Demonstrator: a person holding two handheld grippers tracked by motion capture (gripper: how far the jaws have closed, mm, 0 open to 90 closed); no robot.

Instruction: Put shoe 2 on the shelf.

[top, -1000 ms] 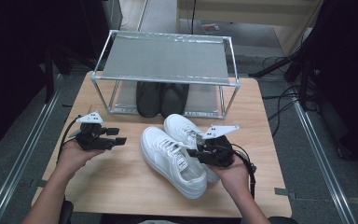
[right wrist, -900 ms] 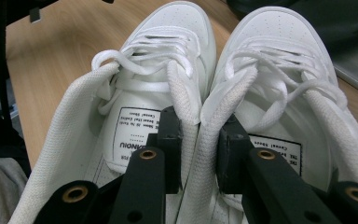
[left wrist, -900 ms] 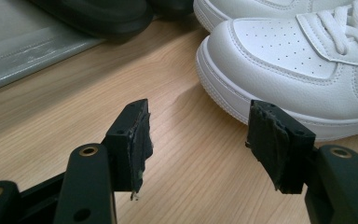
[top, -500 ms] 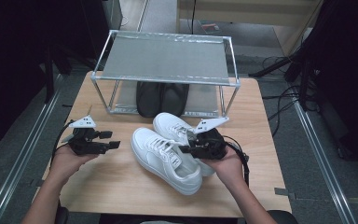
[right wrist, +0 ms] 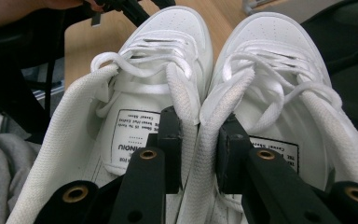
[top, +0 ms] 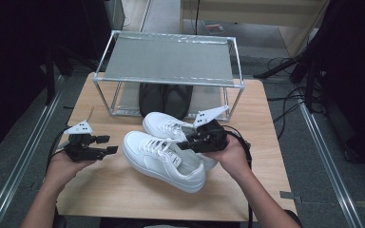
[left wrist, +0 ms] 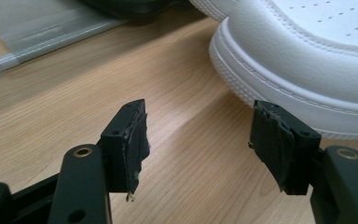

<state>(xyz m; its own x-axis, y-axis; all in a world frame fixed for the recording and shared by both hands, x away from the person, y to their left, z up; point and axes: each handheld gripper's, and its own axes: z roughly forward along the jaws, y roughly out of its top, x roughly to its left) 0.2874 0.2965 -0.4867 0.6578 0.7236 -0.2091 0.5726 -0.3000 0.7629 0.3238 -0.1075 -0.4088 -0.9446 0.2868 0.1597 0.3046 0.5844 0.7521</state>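
desk (top: 247,190) w/ shoe rack (top: 171,61) at back, black shoes (top: 165,98) under it | white sneakers (top: 171,147) mid-desk, side by side | R gripper (top: 190,141) fingers pinch both inner collars together; keep squeeze even, lift level | L gripper (top: 105,145) fingers open, empty, near toe | heels hidden by hand

Three cameras: one fixed overhead, one riding each gripper.

The high view looks forward and down over the table (top: 123,190). The left gripper view sits low and close, facing a white sneaker's toe (left wrist: 307,56). The right gripper view peers closely into both white sneakers (right wrist: 200,107), which all three views share.
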